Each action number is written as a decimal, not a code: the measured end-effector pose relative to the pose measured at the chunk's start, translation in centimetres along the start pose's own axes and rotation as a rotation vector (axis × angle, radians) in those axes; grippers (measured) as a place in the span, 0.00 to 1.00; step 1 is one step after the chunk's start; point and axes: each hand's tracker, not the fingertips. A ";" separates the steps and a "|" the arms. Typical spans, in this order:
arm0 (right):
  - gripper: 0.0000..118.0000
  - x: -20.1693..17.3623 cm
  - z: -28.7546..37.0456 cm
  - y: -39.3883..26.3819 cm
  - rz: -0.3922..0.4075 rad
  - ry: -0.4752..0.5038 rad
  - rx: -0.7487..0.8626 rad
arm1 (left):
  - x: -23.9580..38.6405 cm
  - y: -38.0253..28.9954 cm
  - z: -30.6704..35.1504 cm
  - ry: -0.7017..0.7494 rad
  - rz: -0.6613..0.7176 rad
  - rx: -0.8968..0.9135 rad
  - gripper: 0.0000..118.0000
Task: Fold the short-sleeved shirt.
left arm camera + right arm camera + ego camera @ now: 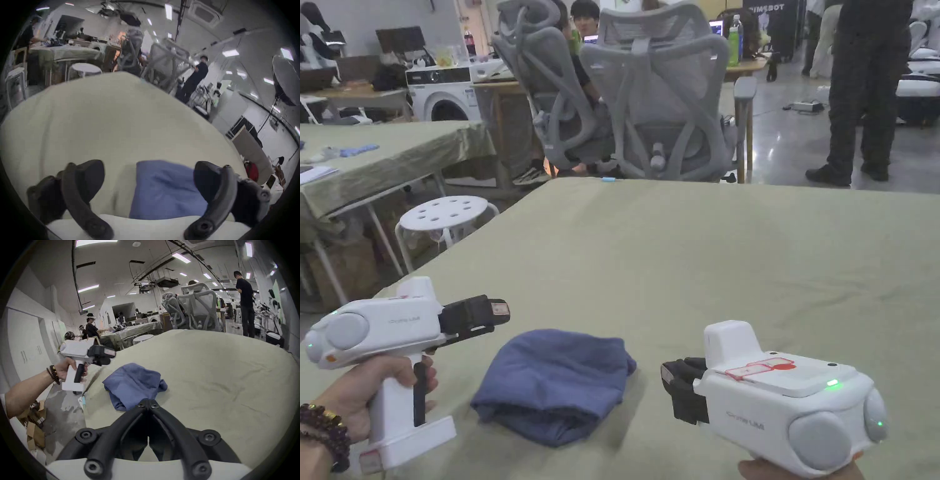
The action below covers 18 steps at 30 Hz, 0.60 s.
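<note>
Nearest me, I hold my left gripper (pixel 487 312) above the bench's (pixel 737 262) near left corner, its jaws spread wide and empty. My right gripper (pixel 674 381) hovers along the near edge, its jaws pressed together on nothing. Between them, close to the near edge, lies the blue short-sleeved shirt (pixel 553 384), resting on the olive cloth and touched by neither gripper. It sits as a soft, rounded bundle, so I judge the fold not yet started, or only roughly bunched; spreading it flat comes first. Its long axis runs roughly along the near edge. I cannot tell where the collar points. Beyond the far edge stand two grey office chairs (pixel 662 94).
</note>
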 end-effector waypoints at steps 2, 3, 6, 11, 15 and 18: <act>0.00 0.4 2.1 1.8 0.020 -0.020 0.050 | 2.5 1.5 2.1 0.009 -0.061 0.082 1.00; 0.00 0.7 3.5 2.8 0.043 -0.043 0.079 | 6.1 1.3 3.9 0.003 -0.084 0.108 1.00; 0.00 1.6 8.8 5.4 0.098 -0.132 0.174 | 15.4 0.8 7.3 0.032 -0.182 0.205 0.97; 0.00 5.2 18.4 7.4 0.119 -0.316 0.263 | 29.0 -3.0 7.6 0.066 -0.270 0.264 0.26; 0.00 9.0 25.7 6.9 0.099 -0.451 0.322 | 35.9 -5.4 3.9 0.102 -0.437 0.315 0.00; 0.00 11.7 30.7 5.4 0.093 -0.563 0.348 | 40.5 -7.7 2.4 0.023 -0.398 0.372 0.00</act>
